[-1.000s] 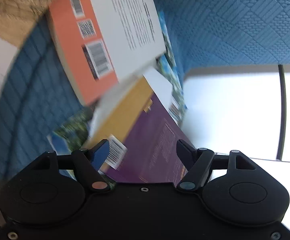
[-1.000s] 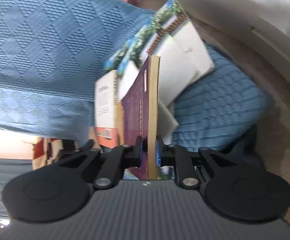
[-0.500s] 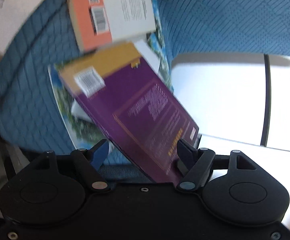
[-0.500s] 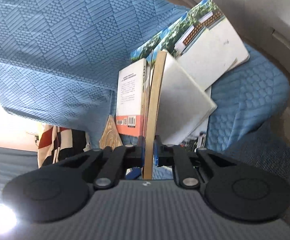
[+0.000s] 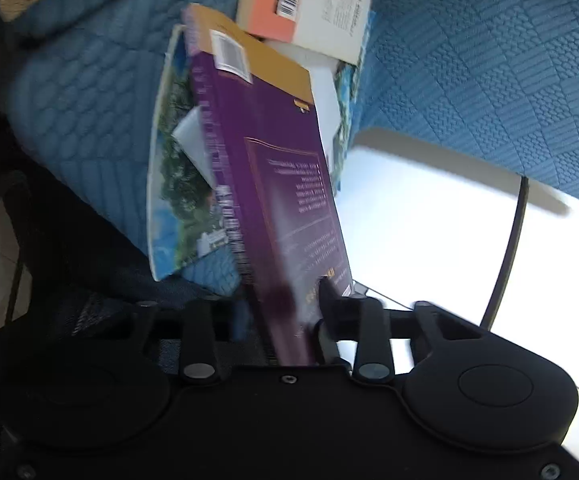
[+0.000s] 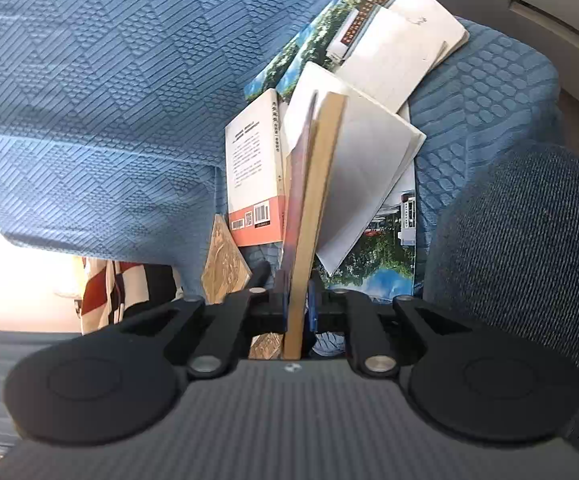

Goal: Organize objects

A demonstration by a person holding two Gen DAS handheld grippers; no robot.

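Observation:
A purple and mustard book (image 5: 273,168) is held on edge above a blue cushioned chair seat (image 5: 81,92). My right gripper (image 6: 298,298) is shut on the book's edge (image 6: 309,208). My left gripper (image 5: 285,312) has closed around the same book's lower end, fingers against both covers. An orange and white book (image 5: 309,0) lies behind it, also in the right wrist view (image 6: 255,176). Landscape-cover magazines (image 5: 177,176) and white papers (image 6: 373,168) lie on the seat.
The blue quilted chair back (image 6: 109,92) rises behind the books. A grey fabric surface (image 6: 521,256) fills the right of the right wrist view. A wooden board (image 6: 225,260) stands beside the seat. Bright white floor (image 5: 429,220) lies beyond.
The book has tilted from flat to nearly upright on its edge. My left gripper's fingers have closed in from wide open onto the book. My right gripper stays shut on it.

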